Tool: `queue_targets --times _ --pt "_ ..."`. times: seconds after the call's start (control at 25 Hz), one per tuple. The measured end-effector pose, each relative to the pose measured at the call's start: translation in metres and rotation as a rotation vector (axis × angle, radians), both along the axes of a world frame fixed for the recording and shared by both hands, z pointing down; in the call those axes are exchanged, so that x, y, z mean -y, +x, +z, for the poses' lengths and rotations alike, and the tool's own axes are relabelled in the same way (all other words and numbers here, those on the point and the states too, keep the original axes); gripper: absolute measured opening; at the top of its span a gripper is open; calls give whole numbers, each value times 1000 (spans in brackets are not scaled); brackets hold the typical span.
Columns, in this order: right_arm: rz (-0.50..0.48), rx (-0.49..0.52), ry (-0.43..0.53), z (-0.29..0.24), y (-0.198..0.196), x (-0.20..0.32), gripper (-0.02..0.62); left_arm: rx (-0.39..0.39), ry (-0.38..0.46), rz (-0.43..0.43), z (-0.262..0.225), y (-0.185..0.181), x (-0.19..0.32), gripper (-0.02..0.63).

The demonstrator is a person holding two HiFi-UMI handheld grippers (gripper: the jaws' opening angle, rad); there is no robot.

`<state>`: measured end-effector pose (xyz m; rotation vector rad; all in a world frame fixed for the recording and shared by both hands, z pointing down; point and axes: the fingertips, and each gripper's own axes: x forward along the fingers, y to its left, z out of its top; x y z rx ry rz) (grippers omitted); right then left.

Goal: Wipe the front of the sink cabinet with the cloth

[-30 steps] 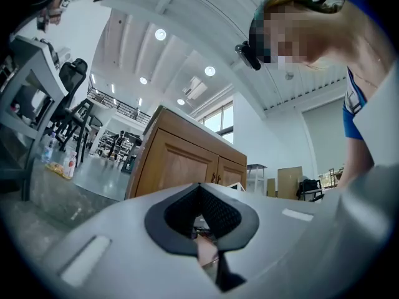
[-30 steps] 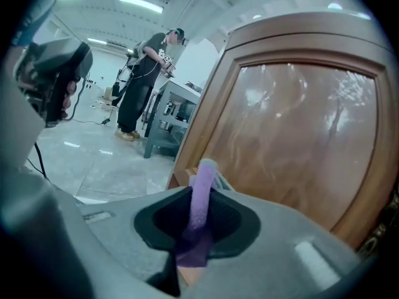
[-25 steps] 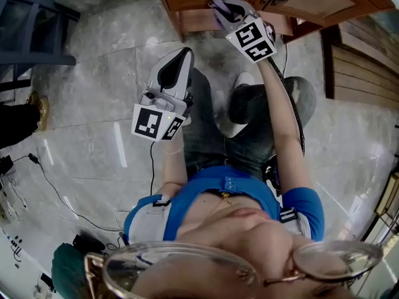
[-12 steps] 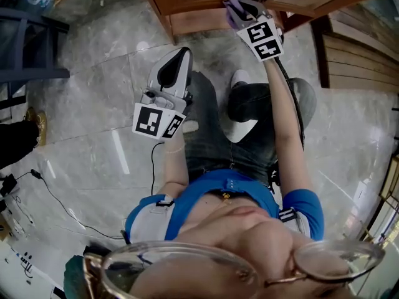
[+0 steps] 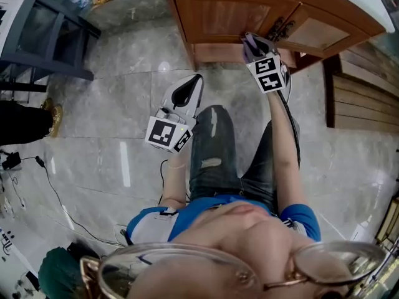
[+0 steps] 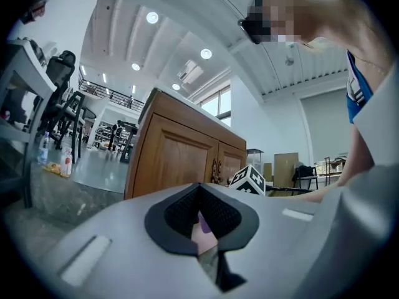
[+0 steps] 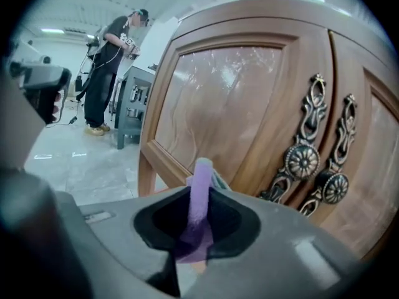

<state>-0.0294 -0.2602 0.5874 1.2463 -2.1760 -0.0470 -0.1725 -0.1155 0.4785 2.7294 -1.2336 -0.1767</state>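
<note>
Cloth (image 7: 198, 192), purple, is clamped between the jaws of the right gripper (image 7: 198, 215); a folded edge stands upright out of the jaws, with a paler layer just behind it. In the head view the same cloth (image 5: 247, 41) sits at the tip of the right gripper (image 5: 252, 45), which is raised at arm's length to the front of the sink cabinet (image 5: 218, 14), close beside the join of its two doors; whether the cloth touches the wood cannot be told. A marker cube (image 5: 269, 73) sits at that gripper's rear, facing the camera. The left gripper (image 5: 189, 89) is lower and nearer the body, beside the person's left leg and well apart from the cabinet; in its own view the left gripper (image 6: 201, 220) has its jaws closed together with only a slit between them, grasping nothing.

Beyond the cloth, the left-hand door (image 7: 230, 104) is a framed wooden panel with glossy grain; two ornate metal handles (image 7: 302, 161) stand side by side at the meeting edges of the doors. A grey marble floor (image 5: 118, 123) runs around the cabinet; a black cable (image 5: 53, 189) trails across it at the left. Farther off, a dark metal frame (image 5: 43, 39) stands on the floor; a person (image 7: 112, 61) in dark clothing stands by a grey unit at the far end of the room.
</note>
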Motion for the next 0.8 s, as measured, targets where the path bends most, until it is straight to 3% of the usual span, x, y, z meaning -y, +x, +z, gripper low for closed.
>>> queue_targets --times 0.12,0.2,0.4,0.64,0.8 --pt "-77 42 10 -8 6 -13 67 4 7 -6 6 36 0 0" --pt "-129 127 32 -32 19 -32 66 25 23 -7 2 66 -4 0" --pt "-181 293 98 -114 93 -64 66 76 94 -97 -40 138 4 0" --pt "-203 276 190 -207 150 -70 66 161 261 -170 -153 204 32 0" --pt "-250 285 266 -219 158 -59 66 132 258 -134 -158 224 66 0"
